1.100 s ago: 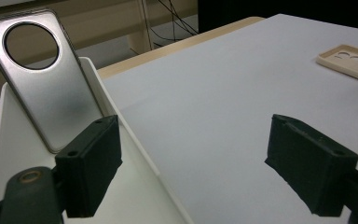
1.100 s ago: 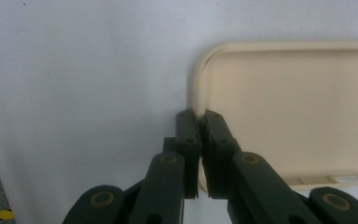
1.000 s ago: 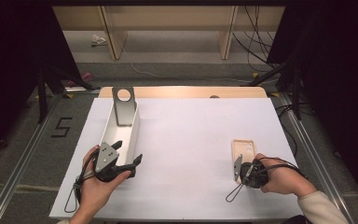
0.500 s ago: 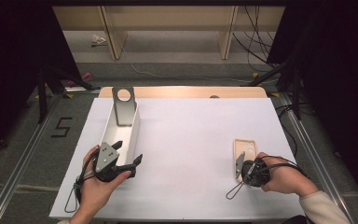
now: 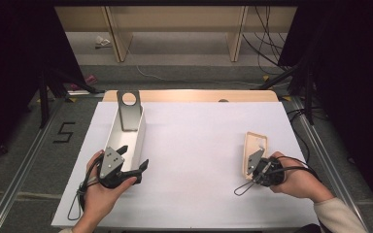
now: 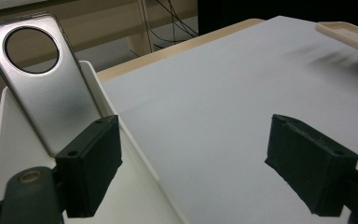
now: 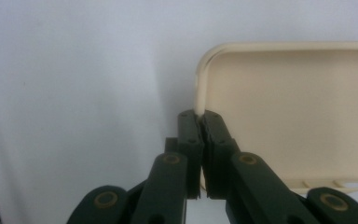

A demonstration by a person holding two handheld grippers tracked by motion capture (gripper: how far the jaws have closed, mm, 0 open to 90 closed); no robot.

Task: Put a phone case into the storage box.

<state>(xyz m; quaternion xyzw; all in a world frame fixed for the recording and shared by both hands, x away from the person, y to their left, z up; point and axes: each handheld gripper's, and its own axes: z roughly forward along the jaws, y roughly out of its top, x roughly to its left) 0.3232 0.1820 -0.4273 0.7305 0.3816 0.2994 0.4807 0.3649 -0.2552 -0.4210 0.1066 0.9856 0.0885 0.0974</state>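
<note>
A long white tray (image 5: pixel 137 137) lies at the left of the table, with a silver plate (image 5: pixel 128 110) that has a round hole leaning at its far end. My left gripper (image 5: pixel 133 156) stands open at the tray's near end. In the left gripper view its jaws (image 6: pixel 200 163) straddle the tray's right wall (image 6: pixel 135 154), not pressing on it, and the silver plate (image 6: pixel 51 88) rises ahead. At the right lies a beige phone case (image 5: pixel 256 144). My right gripper (image 5: pixel 252 162) is shut on the case's near rim; the right gripper view shows the rim (image 7: pixel 199 88) pinched between the jaw tips (image 7: pixel 200 121).
White sheet (image 5: pixel 194 145) covers the wooden table (image 5: pixel 189 95); its middle lies bare between my hands. Cables trail from both grippers toward the near edge. Beyond the table are wooden shelf legs (image 5: pixel 235 34) and floor cables. Dark curtains flank both sides.
The right hand has shifted only slightly, with the case's rim still in its jaws. The left hand and the tray have not moved.
</note>
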